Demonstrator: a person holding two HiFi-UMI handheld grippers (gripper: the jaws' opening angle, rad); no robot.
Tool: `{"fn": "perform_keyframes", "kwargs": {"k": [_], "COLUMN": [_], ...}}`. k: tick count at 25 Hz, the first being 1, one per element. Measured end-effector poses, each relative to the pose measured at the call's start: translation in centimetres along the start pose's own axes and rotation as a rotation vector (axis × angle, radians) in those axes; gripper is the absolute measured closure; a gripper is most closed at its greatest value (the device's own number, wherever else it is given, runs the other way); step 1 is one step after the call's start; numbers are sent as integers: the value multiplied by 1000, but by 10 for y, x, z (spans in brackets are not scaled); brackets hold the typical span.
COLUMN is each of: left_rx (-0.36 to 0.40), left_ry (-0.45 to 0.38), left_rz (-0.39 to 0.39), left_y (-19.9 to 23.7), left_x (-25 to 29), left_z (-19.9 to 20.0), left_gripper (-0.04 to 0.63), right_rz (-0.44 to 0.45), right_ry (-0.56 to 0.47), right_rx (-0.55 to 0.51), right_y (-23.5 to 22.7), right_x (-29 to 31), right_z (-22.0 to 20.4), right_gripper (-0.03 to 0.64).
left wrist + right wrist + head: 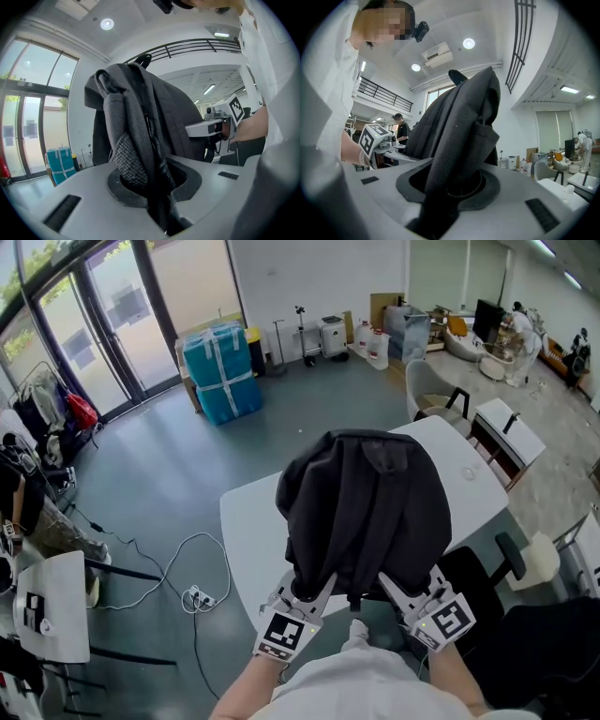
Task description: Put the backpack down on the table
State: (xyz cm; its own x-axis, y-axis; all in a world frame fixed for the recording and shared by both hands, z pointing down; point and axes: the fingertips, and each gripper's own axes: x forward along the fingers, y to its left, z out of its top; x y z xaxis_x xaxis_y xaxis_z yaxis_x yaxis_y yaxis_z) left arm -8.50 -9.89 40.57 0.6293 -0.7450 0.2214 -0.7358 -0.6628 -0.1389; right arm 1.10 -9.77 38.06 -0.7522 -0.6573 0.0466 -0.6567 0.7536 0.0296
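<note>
Two hand-held grippers engaged, both loaded. The left hand-held gripper [317,589] is clamped narrow on a mesh-padded strap [133,159] of the backpack [366,512]. In the left gripper view the strap fills the slot between the jaws and runs out ahead of them. The right hand-held gripper [396,589] is closed on a second strap [454,154], its jaws standing somewhat wider round the thicker fold of fabric.

Position of load: the backpack sits straight ahead of both grippers, held out in front of me above the white tabletop [248,540]. From the head view its dark body covers the middle of the tabletop. I cannot tell whether its underside touches the surface, since the pack hides its own base.

Key relation: the pack's long axis runs away from me, in line with the way both grippers point. The two grippers sit side by side at its near end, neither nearer than the other. The near edge of the tabletop lies just ahead of the jaws, under the pack's near end.

Judgement: the carry looks finished and the lowering is next. I would bring both hands down evenly so the far end lands first, and release only once the weight rests. The black office chair [487,587] stands close on the right.
</note>
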Motion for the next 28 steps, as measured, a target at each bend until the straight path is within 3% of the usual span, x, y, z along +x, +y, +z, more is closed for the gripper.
{"fn": "perform_keyframes", "kwargs": {"k": [14, 28], "left_rx": [20, 36], "left_ry": [-35, -70], "left_rz": [74, 81], "left_y": [49, 100], "left_x": [112, 150], "left_z": [37, 63], "left_gripper": [512, 512], "right_rz": [53, 29], "right_ry": [-38, -65], "right_rx": [-48, -83], "right_y": [-121, -163], "right_x": [47, 91], "right_z": [16, 40], "right_gripper": [472, 472]}}
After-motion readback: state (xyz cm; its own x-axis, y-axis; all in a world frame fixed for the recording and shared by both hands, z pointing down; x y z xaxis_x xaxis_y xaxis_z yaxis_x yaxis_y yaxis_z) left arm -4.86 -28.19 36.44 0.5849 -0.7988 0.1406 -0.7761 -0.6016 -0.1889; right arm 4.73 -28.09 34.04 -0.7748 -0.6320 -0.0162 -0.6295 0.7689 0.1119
